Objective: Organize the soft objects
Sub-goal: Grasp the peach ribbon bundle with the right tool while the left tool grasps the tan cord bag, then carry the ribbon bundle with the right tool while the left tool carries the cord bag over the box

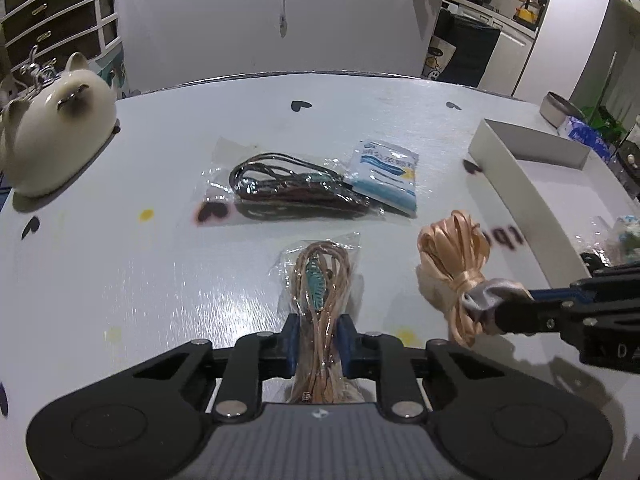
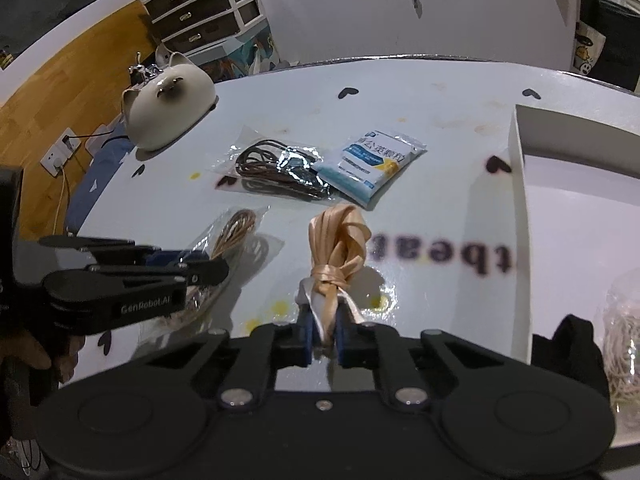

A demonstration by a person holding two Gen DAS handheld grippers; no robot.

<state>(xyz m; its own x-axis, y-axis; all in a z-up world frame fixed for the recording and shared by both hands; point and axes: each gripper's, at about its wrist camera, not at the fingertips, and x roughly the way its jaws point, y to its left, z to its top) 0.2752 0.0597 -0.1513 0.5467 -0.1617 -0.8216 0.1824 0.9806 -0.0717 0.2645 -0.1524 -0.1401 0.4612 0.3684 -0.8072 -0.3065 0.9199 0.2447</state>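
My left gripper (image 1: 318, 336) is shut on a clear bag of tan cord with a teal pendant (image 1: 320, 280), held low over the white table (image 1: 160, 264); it also shows in the right wrist view (image 2: 236, 228). My right gripper (image 2: 324, 334) is shut on a peach satin ribbon bundle (image 2: 340, 236), which also shows in the left wrist view (image 1: 452, 256). A bag of dark brown cord (image 1: 288, 188) and a blue-white sachet (image 1: 386, 176) lie further back on the table.
A white open box (image 1: 520, 184) stands at the right, holding a bagged item (image 2: 620, 340). A ceramic cat figure (image 1: 52, 148) sits at the back left. A drawer unit (image 2: 200, 4) stands beyond the table.
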